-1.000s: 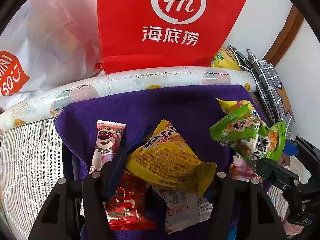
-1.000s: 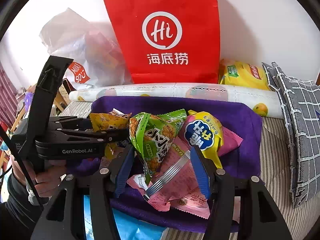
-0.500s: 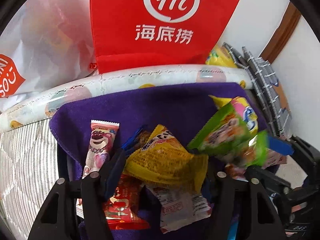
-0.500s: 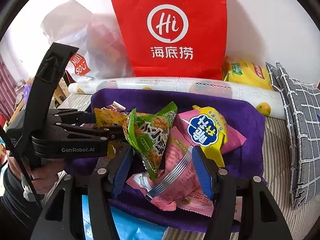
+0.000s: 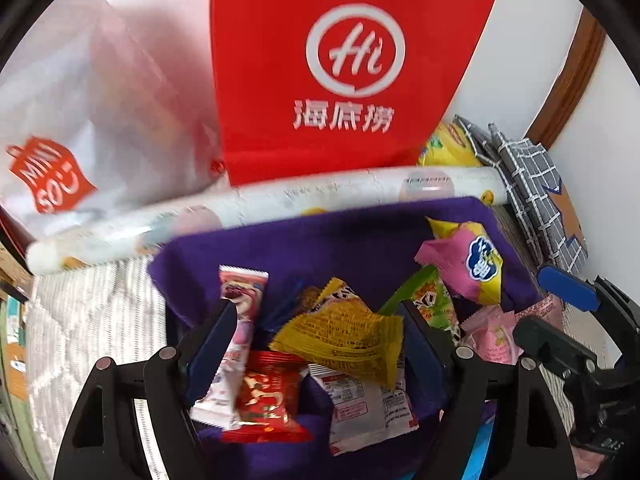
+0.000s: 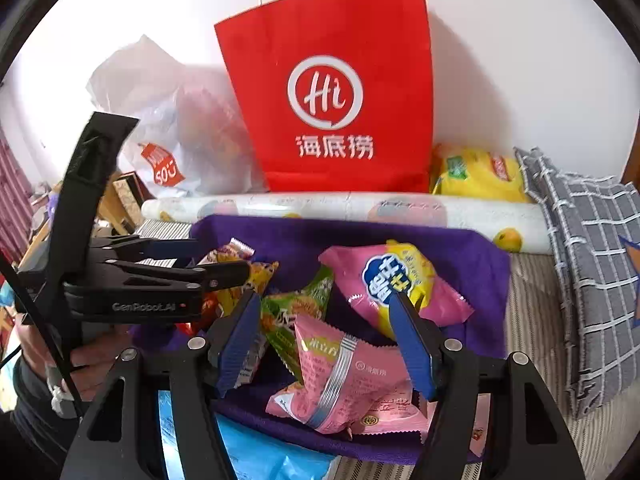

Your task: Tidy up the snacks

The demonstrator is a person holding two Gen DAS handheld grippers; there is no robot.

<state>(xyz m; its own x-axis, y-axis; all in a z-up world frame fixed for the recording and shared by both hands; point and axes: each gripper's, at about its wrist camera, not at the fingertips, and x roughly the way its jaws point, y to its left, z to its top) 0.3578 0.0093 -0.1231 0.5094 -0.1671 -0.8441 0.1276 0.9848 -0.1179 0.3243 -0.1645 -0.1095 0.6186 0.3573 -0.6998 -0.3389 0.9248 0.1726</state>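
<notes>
Several snack packets lie on a purple cloth. My left gripper hangs over them with its jaws opening. A yellow packet lies loose between the fingers, above a red packet, a white packet and a pink bear bar. My right gripper is open over a green packet and a pink packet, its pads pressing on neither. A pink-and-yellow packet lies by its right finger. The left gripper shows at the left of the right wrist view.
A red paper bag and a white plastic bag stand against the wall behind a patterned roll. A yellow bag and grey checked cloth lie at the right. A person's hand holds the left gripper.
The green packet has dropped from the right gripper's jaws onto the cloth. Both grippers' jaws have widened. The left gripper has lifted a little and the yellow packet has come free.
</notes>
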